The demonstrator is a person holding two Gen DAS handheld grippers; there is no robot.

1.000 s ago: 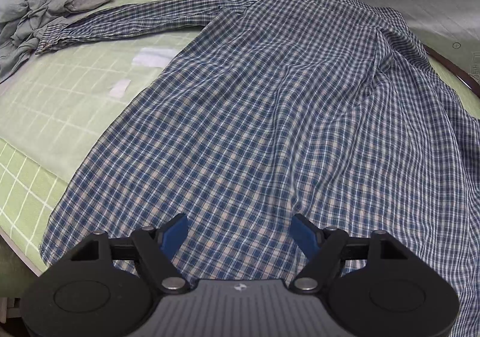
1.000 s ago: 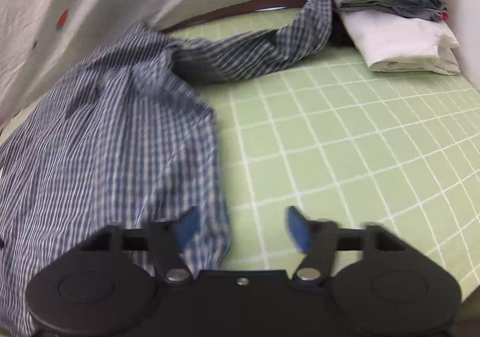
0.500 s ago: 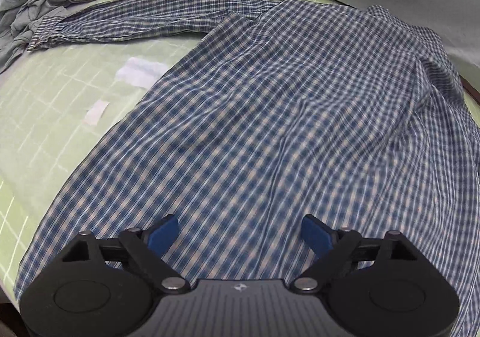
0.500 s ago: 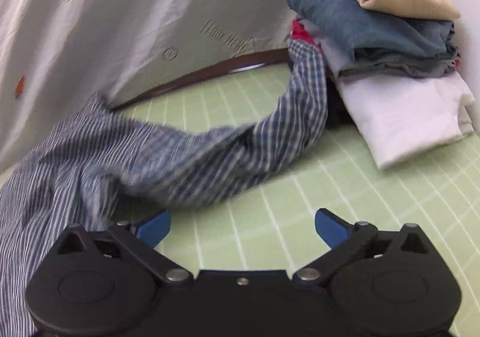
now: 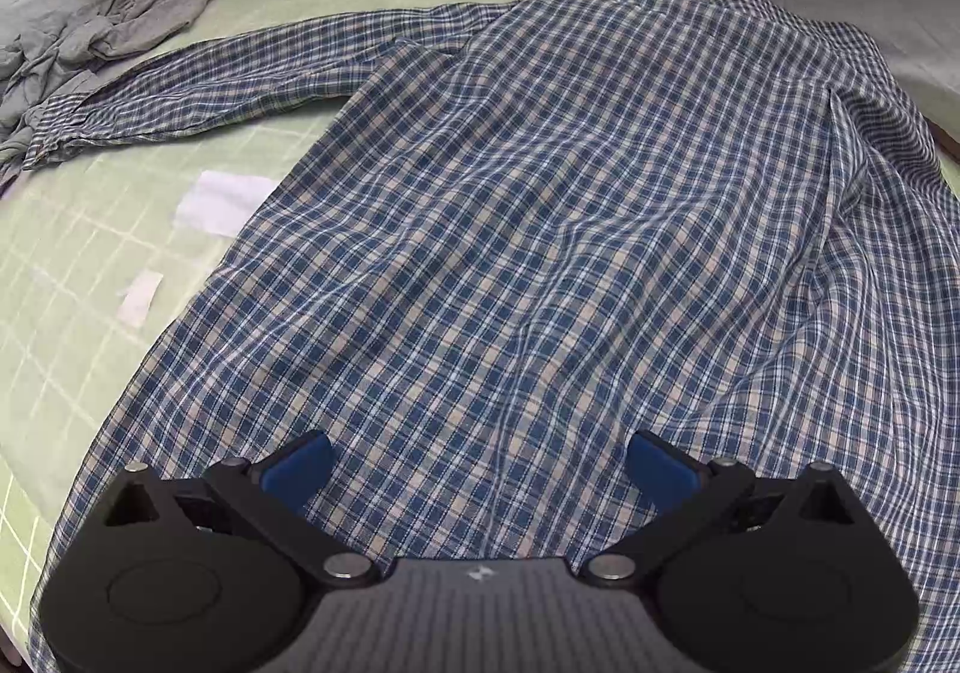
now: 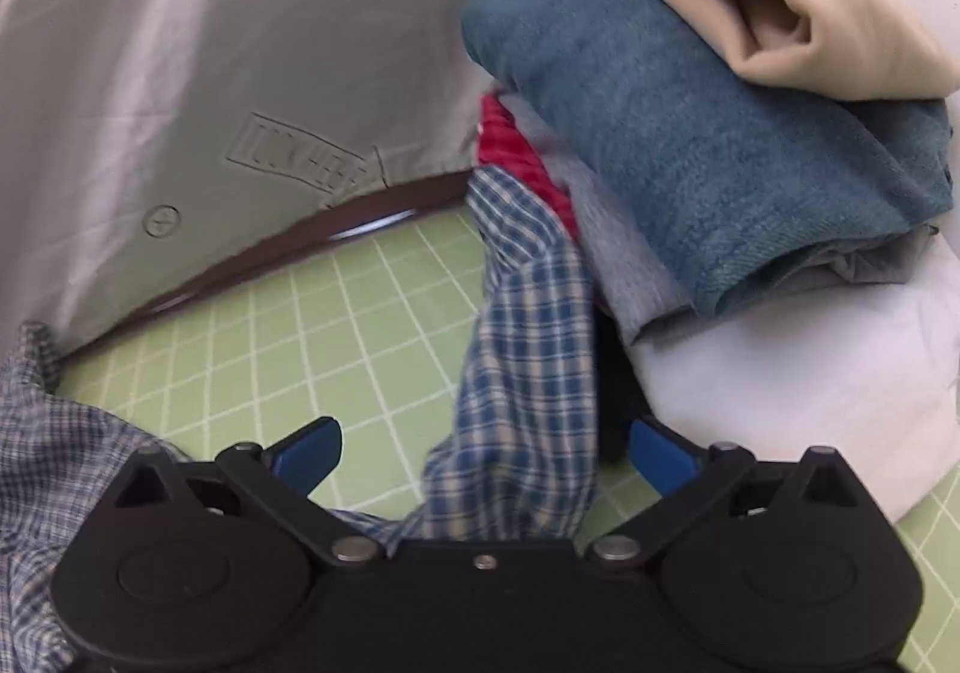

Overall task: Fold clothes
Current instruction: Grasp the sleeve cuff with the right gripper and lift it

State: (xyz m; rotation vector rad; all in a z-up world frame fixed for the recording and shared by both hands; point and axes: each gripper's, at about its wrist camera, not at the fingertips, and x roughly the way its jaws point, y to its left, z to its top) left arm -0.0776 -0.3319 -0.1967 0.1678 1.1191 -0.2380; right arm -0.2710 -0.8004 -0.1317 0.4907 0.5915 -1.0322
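Note:
A blue-and-cream plaid shirt (image 5: 540,229) lies spread flat on the green gridded mat (image 5: 78,253). One sleeve (image 5: 228,85) stretches out to the left. My left gripper (image 5: 477,469) hovers open over the shirt's lower hem, its blue pads wide apart with nothing between them. In the right wrist view the other sleeve (image 6: 528,349) runs up against a stack of folded clothes (image 6: 708,145). My right gripper (image 6: 483,454) is open, and that sleeve passes between its blue pads, which do not press on it.
A crumpled grey garment (image 5: 90,43) lies at the far left by the cuff. Grey sheeting (image 6: 210,43) and a dark brown rim (image 6: 300,247) bound the mat's far side. White patches (image 5: 222,193) mark the mat. The stack holds beige, teal, grey, red and white pieces.
My right gripper has moved forward along the sleeve, close up to the folded stack, and its jaws have spread wider. The left gripper has opened wider and shifted slightly over the hem.

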